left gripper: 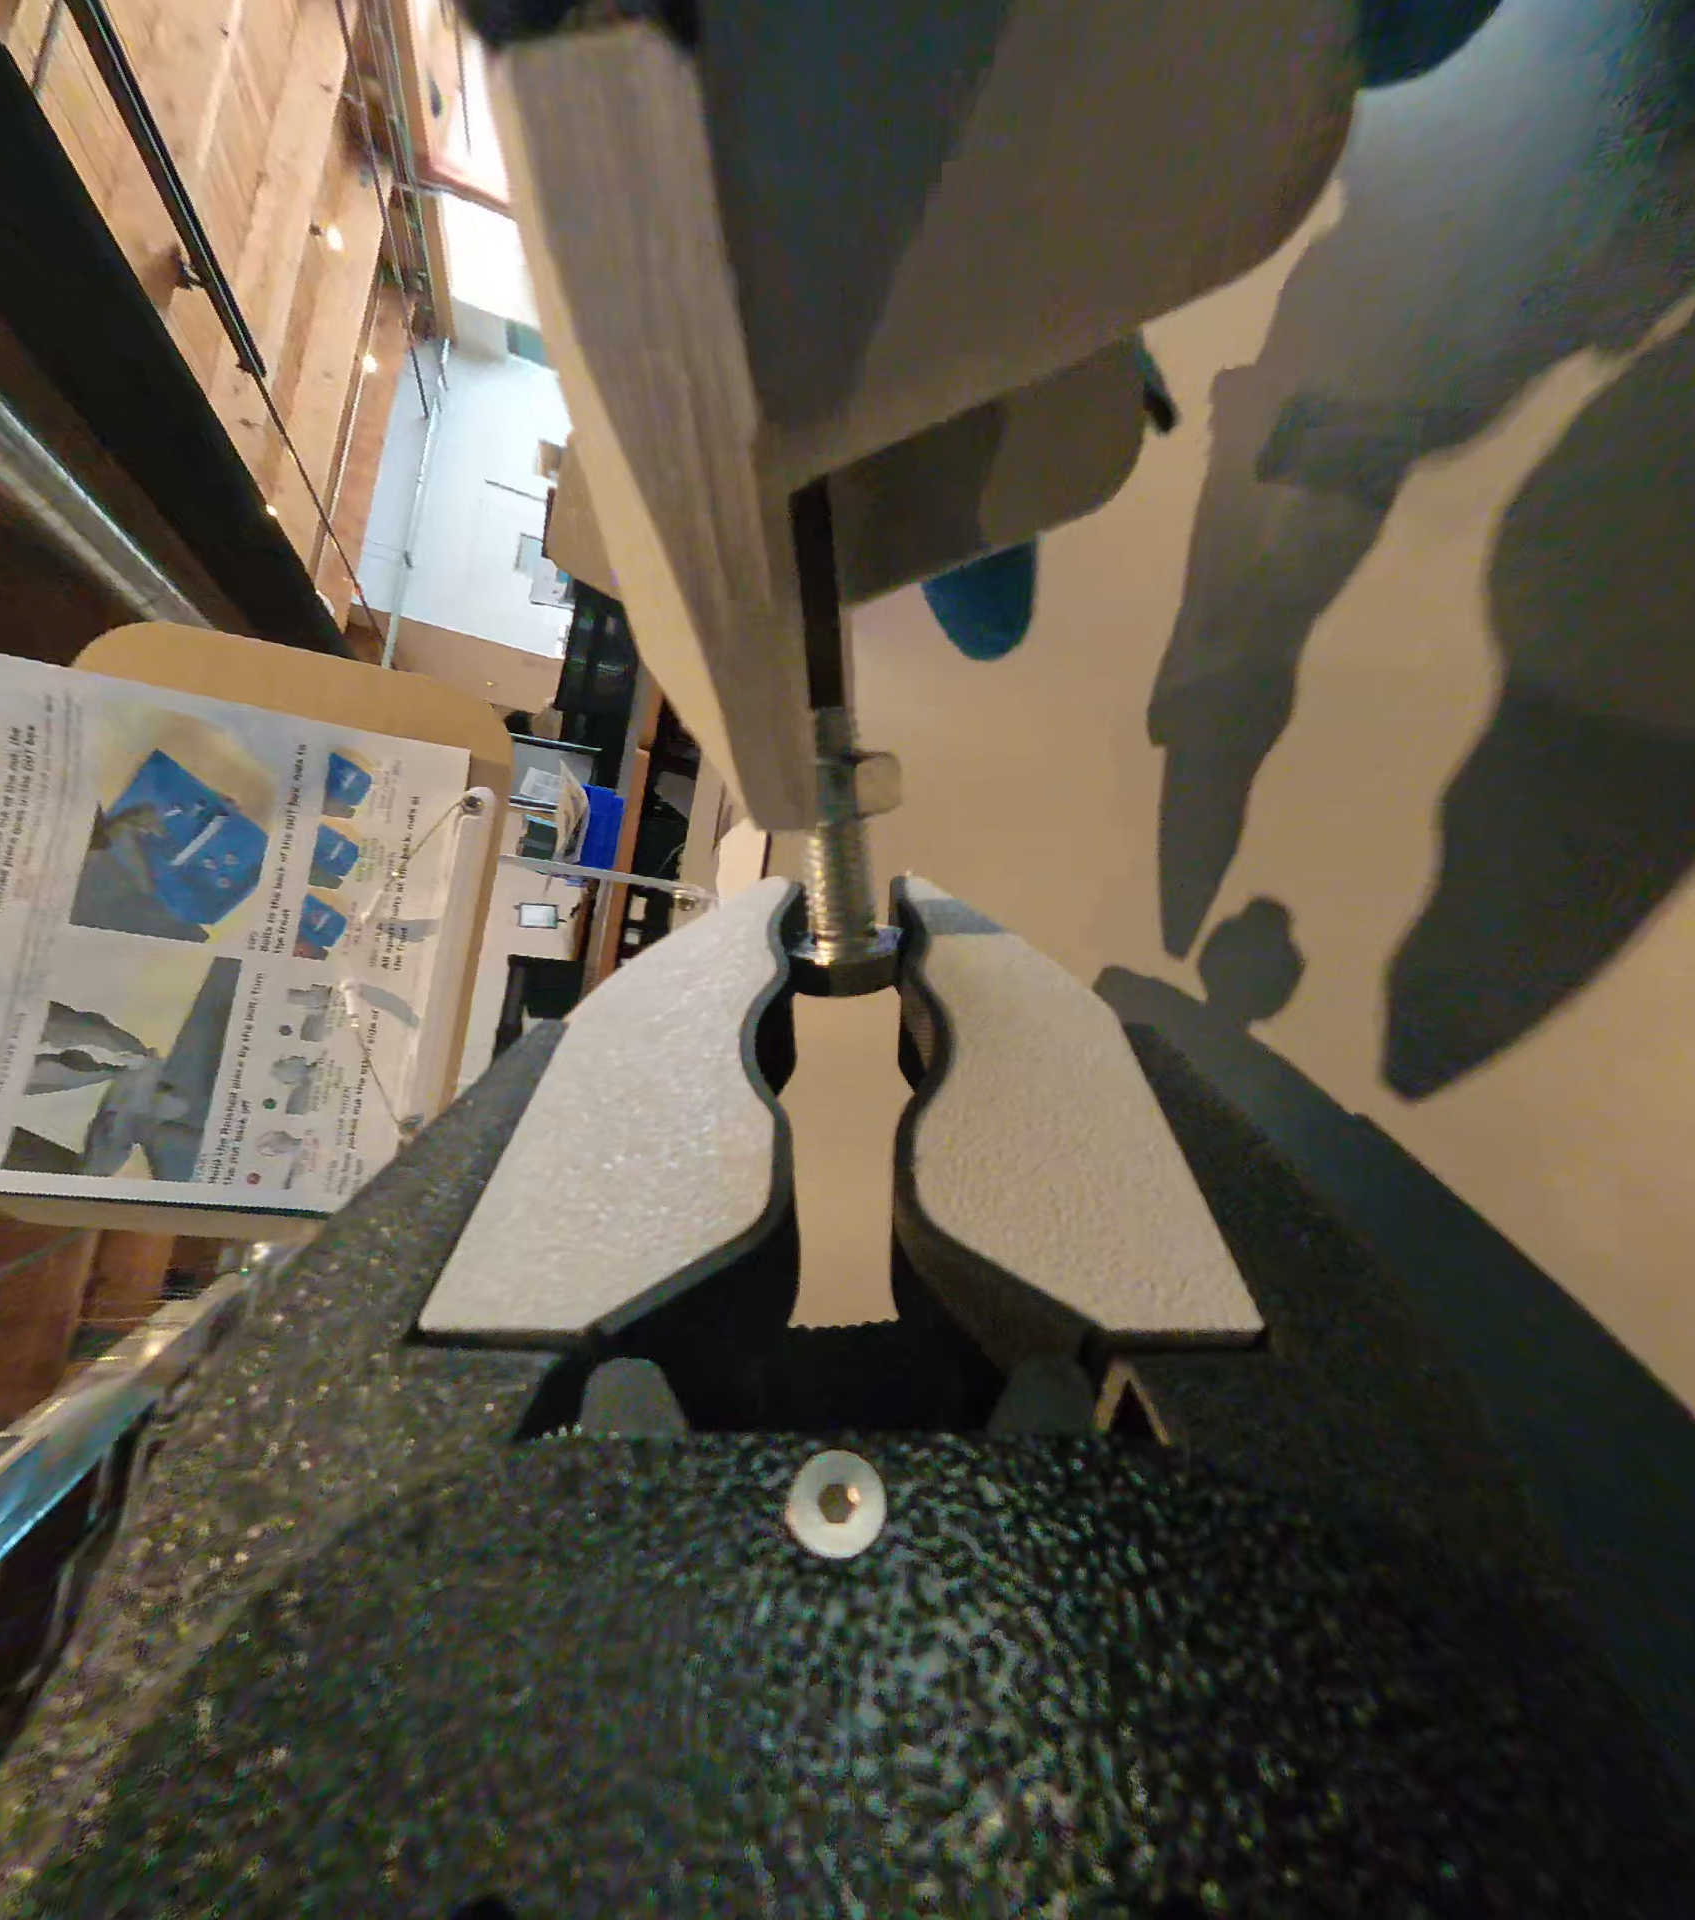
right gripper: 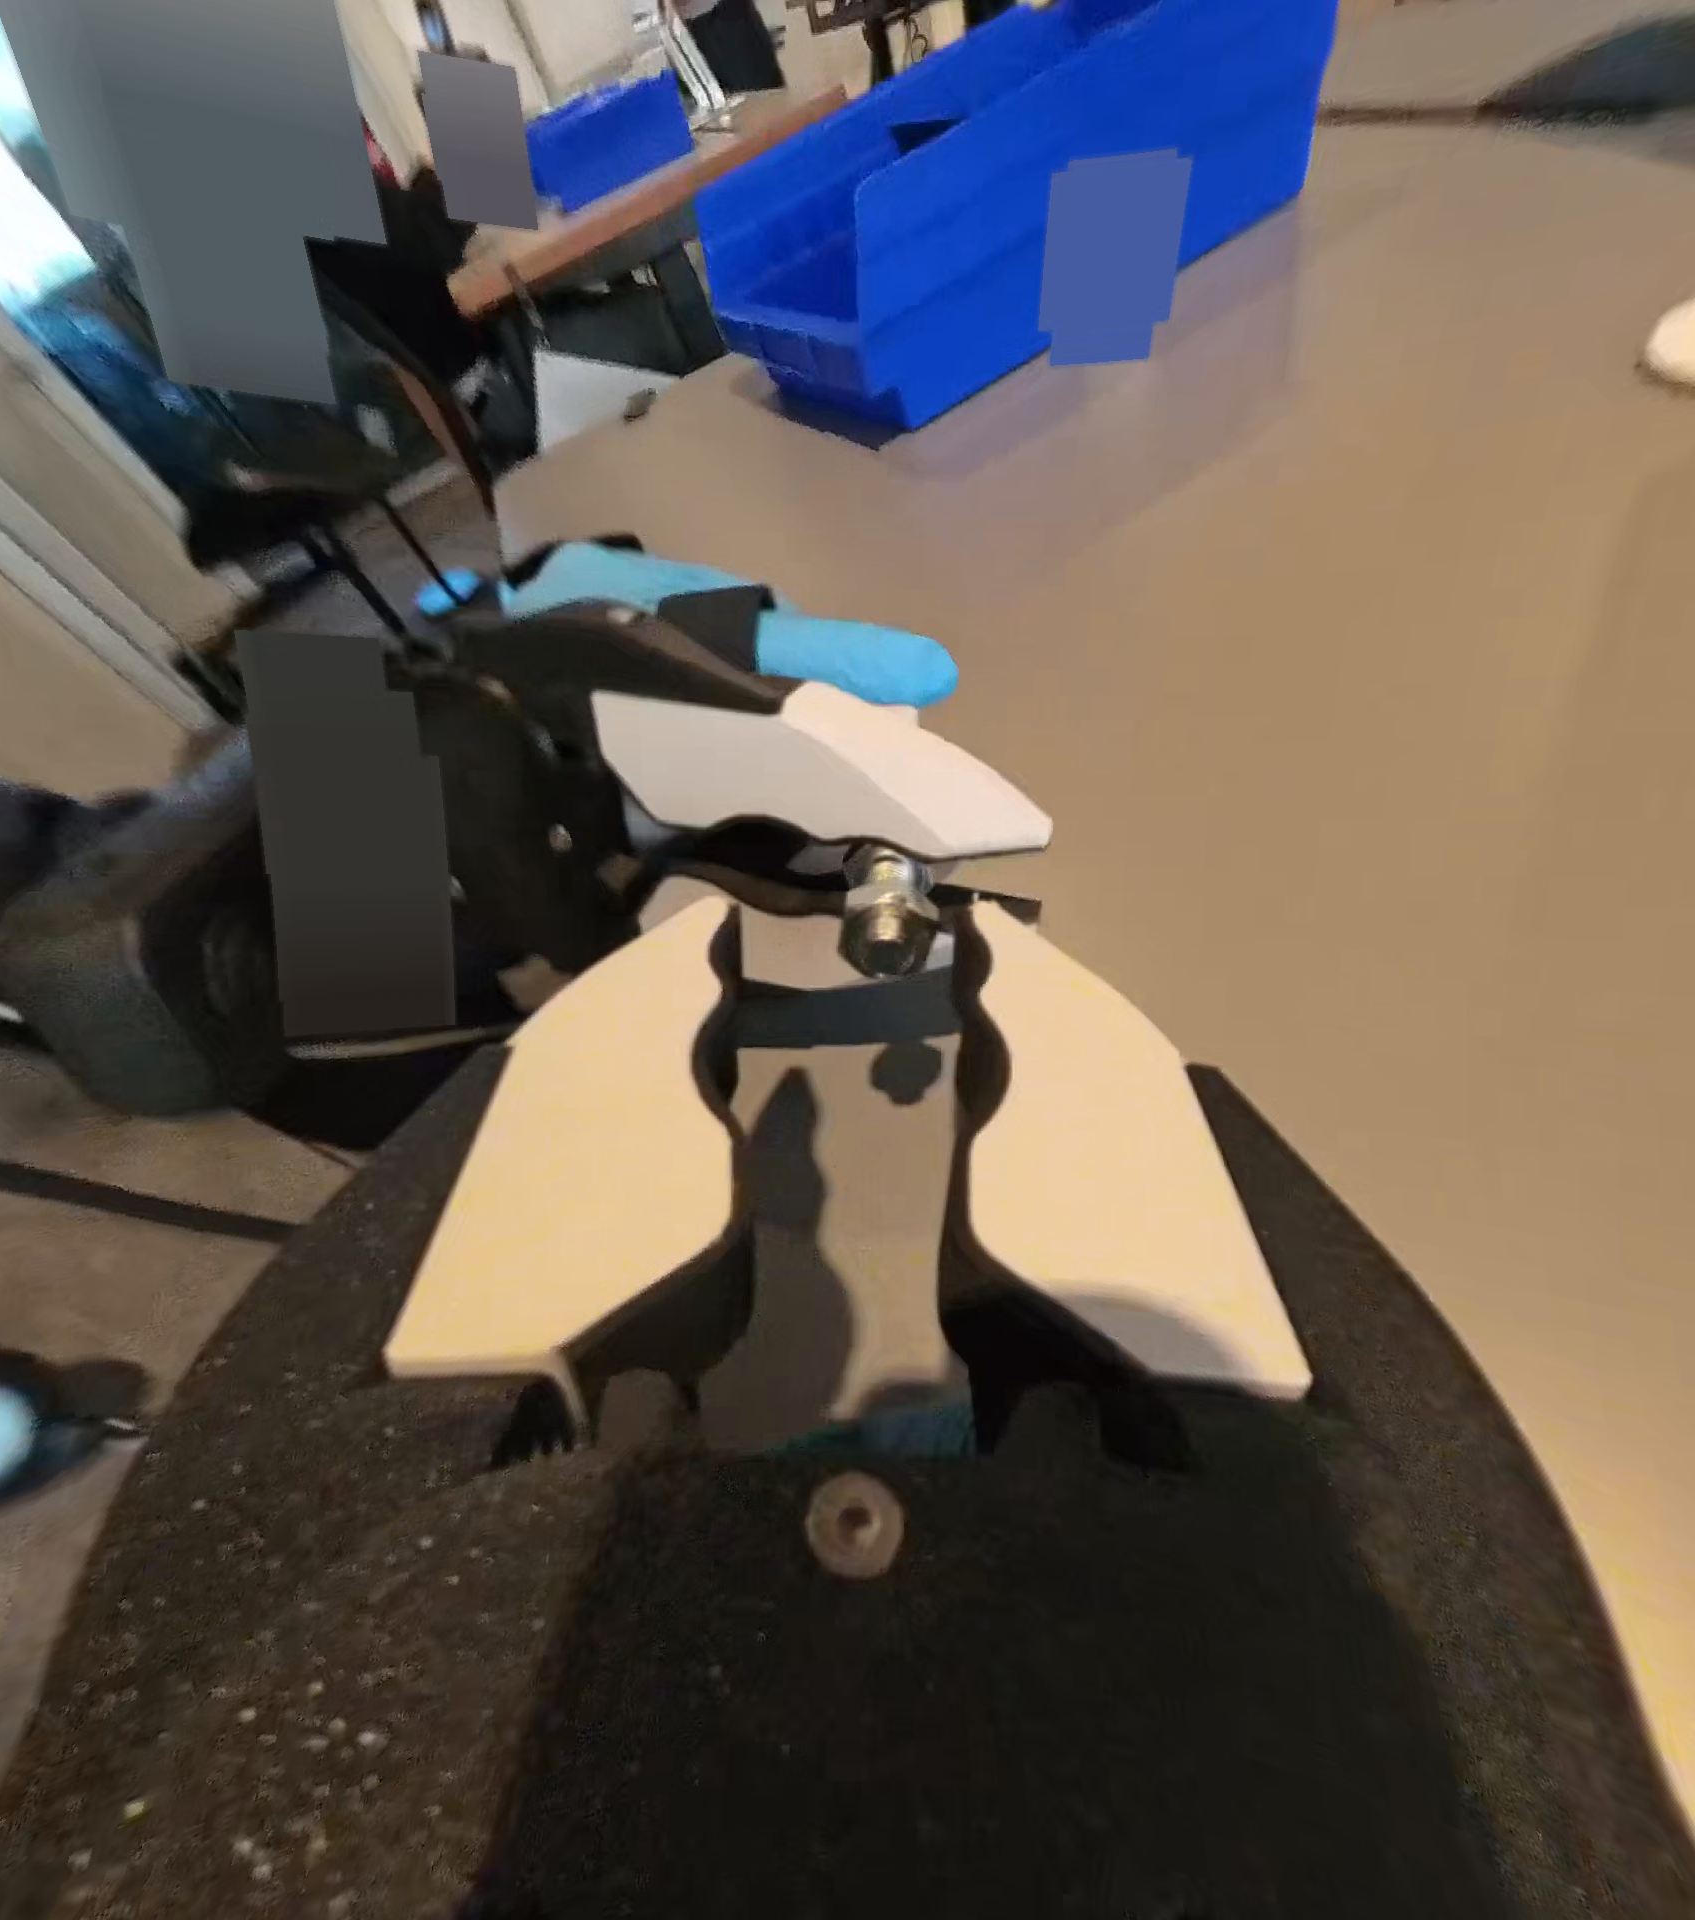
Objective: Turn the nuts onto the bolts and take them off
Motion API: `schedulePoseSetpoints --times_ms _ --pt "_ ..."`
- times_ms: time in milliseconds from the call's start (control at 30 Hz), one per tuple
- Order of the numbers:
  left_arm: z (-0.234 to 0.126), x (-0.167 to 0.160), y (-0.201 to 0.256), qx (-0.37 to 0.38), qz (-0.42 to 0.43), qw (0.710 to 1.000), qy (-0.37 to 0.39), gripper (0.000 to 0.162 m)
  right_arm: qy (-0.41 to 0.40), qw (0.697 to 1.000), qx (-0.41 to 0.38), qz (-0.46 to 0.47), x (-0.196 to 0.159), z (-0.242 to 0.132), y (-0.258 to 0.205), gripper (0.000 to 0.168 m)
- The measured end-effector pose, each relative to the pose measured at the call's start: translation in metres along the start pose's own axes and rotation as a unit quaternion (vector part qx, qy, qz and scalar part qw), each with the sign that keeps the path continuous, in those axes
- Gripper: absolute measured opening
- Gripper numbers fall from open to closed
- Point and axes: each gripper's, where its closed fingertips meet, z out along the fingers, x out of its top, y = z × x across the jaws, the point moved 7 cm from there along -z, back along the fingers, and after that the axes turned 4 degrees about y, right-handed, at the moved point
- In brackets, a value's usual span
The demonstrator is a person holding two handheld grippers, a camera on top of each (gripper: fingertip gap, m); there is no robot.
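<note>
Between the fingertips of the left claw (left gripper: 843, 940): the bolt (left gripper: 838, 883), gripped by its head, with the threaded shank pointing away from the camera.
Nut: a hex nut (left gripper: 858, 781) sits partway along the thread, well clear of the head, touching the edge of the right claw's finger (left gripper: 656, 416).
Left claw: closed down to the width of the bolt head, tips clamped on it (the wider gap behind the tips is bare).
Right claw (right gripper: 848, 940): fingers spread apart with nothing pinched between them; in its own view the bolt's end (right gripper: 882, 914) shows in the gap between its tips. Whether a finger touches the nut there I cannot tell.
Hand: a blue-gloved finger (right gripper: 858, 655) lies along the top of the left claw's body.
Worktop (right gripper: 1342, 727): pale and glossy, carrying sharp shadows of both tools.
Further back: blue plastic bins (right gripper: 926, 208) at the worktop's far edge.
Left side: an illustrated instruction sheet (left gripper: 147, 925) on a board.
</note>
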Motion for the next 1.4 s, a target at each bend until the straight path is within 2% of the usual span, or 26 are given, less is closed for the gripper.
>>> schedulePoseSetpoints --times_ms 100,167,267,367,533,667,733,867,967,1033,1100,1167,1200,1267,1333,1400 --pt "0.000 -0.001 0.000 -0.009 -0.020 1.000 0.005 0.015 -0.011 0.983 -0.048 -0.174 0.001 -0.003 -0.006 0.040" --pt "-0.001 -0.001 0.000 -0.017 -0.031 0.999 0.010 0.015 -0.022 0.950 -0.093 -0.297 0.000 -0.005 -0.010 0.040" --pt "-0.001 -0.001 0.001 -0.026 -0.041 0.999 0.016 0.015 -0.038 0.884 -0.144 -0.443 -0.003 -0.004 -0.015 0.037" --pt "-0.001 0.000 0.002 -0.034 -0.044 0.998 0.022 0.015 -0.038 0.853 -0.150 -0.499 -0.007 -0.002 -0.019 0.034" --pt "-0.002 0.002 0.005 -0.042 -0.040 0.998 0.032 0.015 -0.042 0.836 -0.147 -0.528 -0.010 -0.002 -0.020 0.029" --pt "-0.003 0.004 0.004 -0.038 -0.037 0.998 0.037 0.015 -0.057 0.846 -0.139 -0.511 -0.012 0.000 -0.020 0.018" --pt "-0.003 0.003 0.005 -0.037 -0.028 0.998 0.033 0.015 -0.064 0.858 -0.137 -0.491 -0.013 0.001 -0.019 0.018" --pt "-0.002 0.003 0.006 -0.023 0.001 1.000 0.016 0.015 -0.080 0.908 -0.133 -0.389 -0.009 0.002 -0.016 0.018" --pt "-0.001 0.002 0.008 -0.006 0.039 0.999 -0.003 0.015 -0.086 0.963 -0.117 -0.228 -0.006 0.004 -0.009 0.018" --pt "0.000 0.001 0.009 0.000 0.063 0.998 -0.016 0.015 -0.074 0.993 -0.085 -0.047 -0.007 0.004 -0.001 0.017" --pt "0.000 0.001 0.007 0.011 0.065 0.998 -0.020 0.015 -0.030 0.991 -0.021 0.127 -0.007 0.001 0.008 0.017" --pt "0.000 0.001 0.005 0.011 0.044 0.999 -0.014 0.014 0.010 0.971 0.038 0.238 -0.009 0.000 0.015 0.018" --pt "0.000 0.000 0.005 0.008 0.036 0.999 -0.016 0.015 0.019 0.967 0.045 0.250 -0.009 -0.001 0.017 0.019" --pt "0.001 -0.001 0.006 0.002 0.028 1.000 -0.015 0.015 0.027 0.977 0.031 0.209 -0.005 -0.002 0.016 0.029" --pt "0.001 -0.001 0.005 -0.005 0.006 1.000 -0.010 0.015 0.007 0.993 -0.005 0.114 -0.003 -0.003 0.013 0.038" --pt "0.000 -0.003 0.004 -0.010 -0.016 1.000 -0.008 0.015 -0.004 0.999 -0.044 -0.019 0.000 -0.004 0.008 0.041"
